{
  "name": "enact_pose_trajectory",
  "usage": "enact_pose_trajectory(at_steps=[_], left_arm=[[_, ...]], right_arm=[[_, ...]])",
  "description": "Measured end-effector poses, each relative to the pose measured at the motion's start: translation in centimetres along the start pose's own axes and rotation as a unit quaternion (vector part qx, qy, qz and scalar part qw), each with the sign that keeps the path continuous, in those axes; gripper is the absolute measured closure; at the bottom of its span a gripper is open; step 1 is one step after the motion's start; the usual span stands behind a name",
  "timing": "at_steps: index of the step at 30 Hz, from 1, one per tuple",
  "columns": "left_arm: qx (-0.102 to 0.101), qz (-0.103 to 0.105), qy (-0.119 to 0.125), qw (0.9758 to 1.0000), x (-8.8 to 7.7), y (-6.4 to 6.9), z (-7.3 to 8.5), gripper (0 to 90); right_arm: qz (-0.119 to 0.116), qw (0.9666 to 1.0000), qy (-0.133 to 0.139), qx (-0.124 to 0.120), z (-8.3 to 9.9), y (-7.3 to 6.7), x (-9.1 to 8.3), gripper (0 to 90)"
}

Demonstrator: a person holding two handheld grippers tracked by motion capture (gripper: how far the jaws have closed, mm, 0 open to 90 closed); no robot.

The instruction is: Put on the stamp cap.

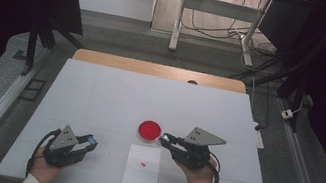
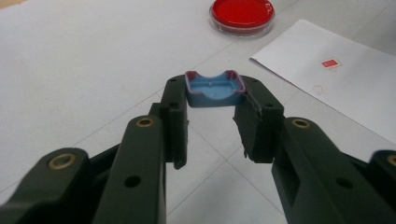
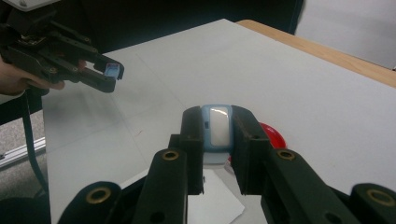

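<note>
My left gripper [image 2: 215,95] is shut on a small blue cap [image 2: 214,89], an open shell with a red-stained rim, held just above the white table. It sits at the lower left of the high view, where the left gripper [image 1: 90,141] points right. My right gripper [image 3: 218,128] is shut on a small blue stamp body [image 3: 218,125] with a pale glossy face. In the high view the right gripper [image 1: 163,139] points left, its tips beside a round red ink dish [image 1: 149,131]. The two grippers are apart.
A white paper sheet [image 1: 142,170] lies between the hands near the table's front edge, with a small red stamped mark [image 1: 143,163] on it. The white table cover [image 1: 115,93] stretches back to a wooden edge [image 1: 155,69]. Metal rails run along both sides.
</note>
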State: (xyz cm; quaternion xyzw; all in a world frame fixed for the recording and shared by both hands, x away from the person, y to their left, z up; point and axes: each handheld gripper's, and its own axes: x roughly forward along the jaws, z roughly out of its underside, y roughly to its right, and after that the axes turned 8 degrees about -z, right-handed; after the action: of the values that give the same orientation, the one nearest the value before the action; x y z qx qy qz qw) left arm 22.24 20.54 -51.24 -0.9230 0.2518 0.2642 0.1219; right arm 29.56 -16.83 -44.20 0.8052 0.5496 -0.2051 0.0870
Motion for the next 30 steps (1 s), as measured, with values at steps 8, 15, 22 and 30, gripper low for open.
enact_pose_trajectory(at_steps=[8,15,22,30], left_arm=[[0.007,0.006,0.003,1.0000,0.4,0.5,-0.5,65.3],[0.011,0.012,0.003,0.9999,0.7,1.0,-0.9,65.3],[0.015,0.022,0.006,0.9996,1.3,1.6,-1.4,65.3],[0.022,0.031,0.010,0.9992,2.1,2.5,-2.2,65.3]], right_arm=[[-0.002,1.0000,-0.001,0.000,0.0,-0.1,0.2,74.7],[-0.003,1.0000,0.003,0.000,0.0,-0.1,0.2,74.7],[-0.001,1.0000,0.002,-0.001,0.0,-0.1,0.2,74.7],[-0.003,1.0000,0.002,0.000,0.0,-0.1,0.3,74.7]])
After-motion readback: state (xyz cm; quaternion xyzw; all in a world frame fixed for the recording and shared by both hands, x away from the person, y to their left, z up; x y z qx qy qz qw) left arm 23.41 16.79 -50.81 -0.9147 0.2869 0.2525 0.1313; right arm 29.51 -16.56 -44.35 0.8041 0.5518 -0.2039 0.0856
